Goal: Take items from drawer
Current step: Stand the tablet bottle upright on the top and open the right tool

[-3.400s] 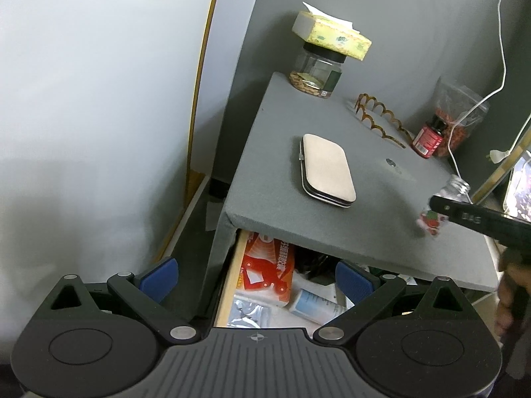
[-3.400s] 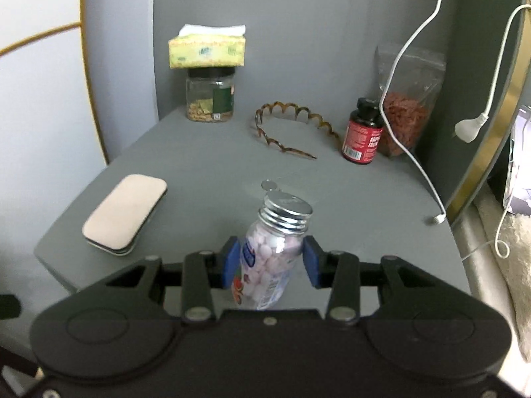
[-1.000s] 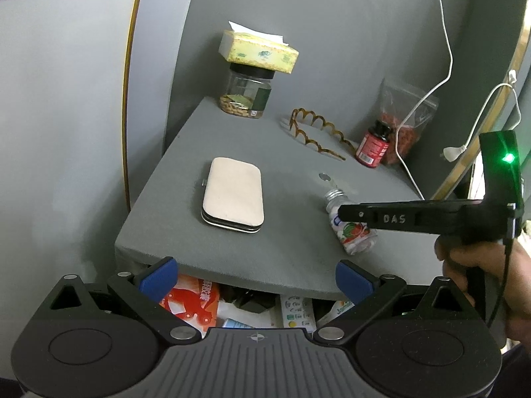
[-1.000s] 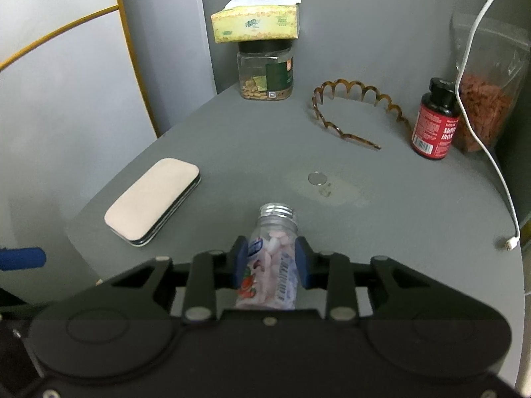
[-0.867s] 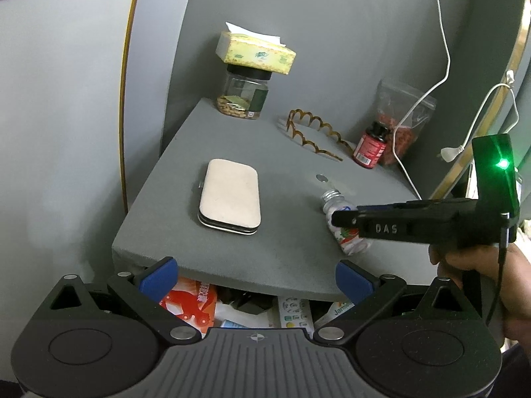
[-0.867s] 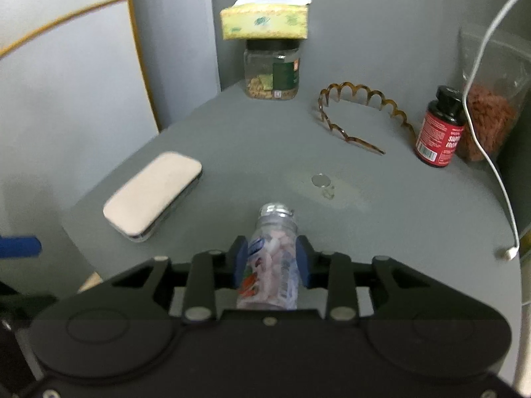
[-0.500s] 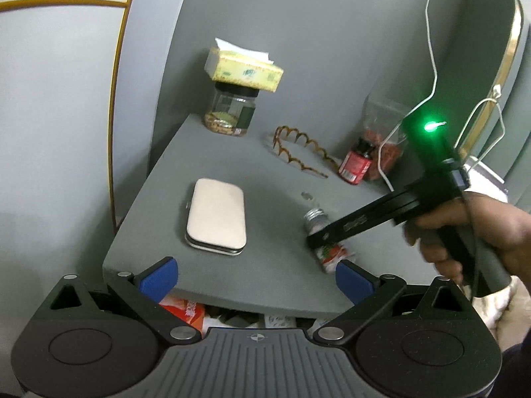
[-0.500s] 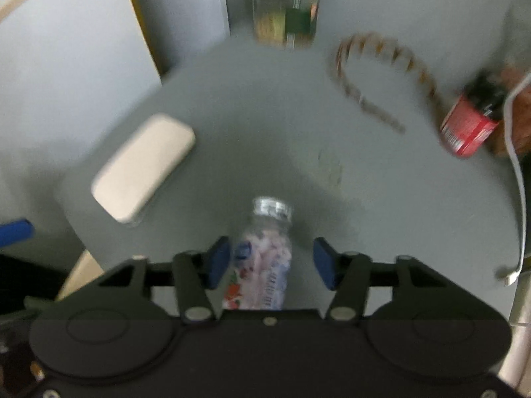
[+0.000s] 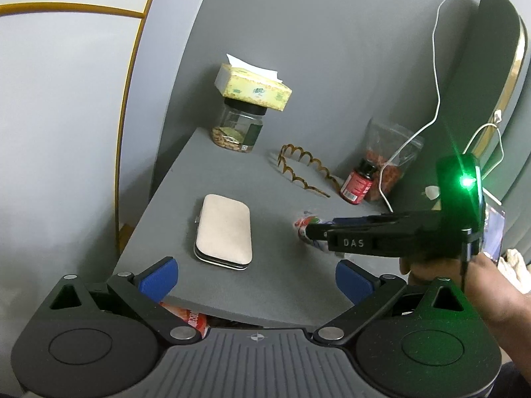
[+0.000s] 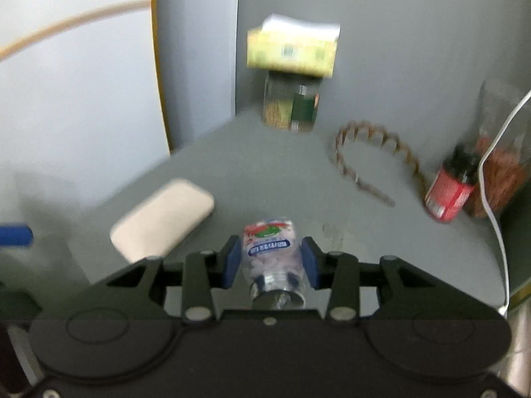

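My right gripper (image 10: 270, 258) is shut on a clear candy bottle (image 10: 270, 248) with pink tablets and a silver cap. The bottle is tipped with its cap toward the camera and its base pointing out over the grey tabletop (image 10: 298, 172). In the left wrist view the right gripper (image 9: 310, 230) reaches in from the right, with the bottle (image 9: 305, 224) at its tips above the table. My left gripper (image 9: 255, 273) is open and empty, level with the table's front edge. Below it the open drawer shows a red packet (image 9: 192, 315).
On the tabletop (image 9: 265, 192) lie a beige case (image 9: 224, 232) and a brown wavy hairband (image 9: 305, 174). A nut jar (image 9: 239, 127) topped by a yellow tissue box stands at the back, a red supplement bottle (image 9: 360, 182) and a snack bag at the back right. A white cable hangs there.
The right gripper opened around the lying bottle half a second ago, and now is shut on it again with the bottle turned cap toward the camera. The left gripper has risen and tilted up.
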{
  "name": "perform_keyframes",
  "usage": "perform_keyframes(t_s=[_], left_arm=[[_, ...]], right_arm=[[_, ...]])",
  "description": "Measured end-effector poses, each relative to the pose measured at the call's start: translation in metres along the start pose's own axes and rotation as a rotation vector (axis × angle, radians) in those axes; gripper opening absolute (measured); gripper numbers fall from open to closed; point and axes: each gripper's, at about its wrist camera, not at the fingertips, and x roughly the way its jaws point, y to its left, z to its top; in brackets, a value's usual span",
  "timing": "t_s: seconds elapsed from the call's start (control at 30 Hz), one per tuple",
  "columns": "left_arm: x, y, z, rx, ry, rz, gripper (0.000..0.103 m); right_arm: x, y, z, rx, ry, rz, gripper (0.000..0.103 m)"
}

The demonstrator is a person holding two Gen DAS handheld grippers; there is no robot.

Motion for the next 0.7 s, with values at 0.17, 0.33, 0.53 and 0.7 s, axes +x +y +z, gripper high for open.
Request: perform_keyframes(t_s=[0.17,0.33,0.53,0.7], left_arm=[[-0.001,0.003,0.0,-0.001,0.001,0.002,0.1],[-0.001,0.003,0.001,-0.006,-0.003,-0.004,0.1],[0.0,0.003,-0.001,-0.003,-0.001,-0.002,0.1],[0.0,0.002,-0.001,-0.001,0.0,0.004,0.1]], right_arm=[[-0.006,-0.002,0.014,0.018,0.065,0.022,0.039],[0.002,0.0,0.028,-0.02,0.178,0.044,0.039],[0.016,0.013,0.029,-0.045,0.183,0.028,0.039],[0.011,0.013,0.026,-0.034,0.111,0.019,0.052]])
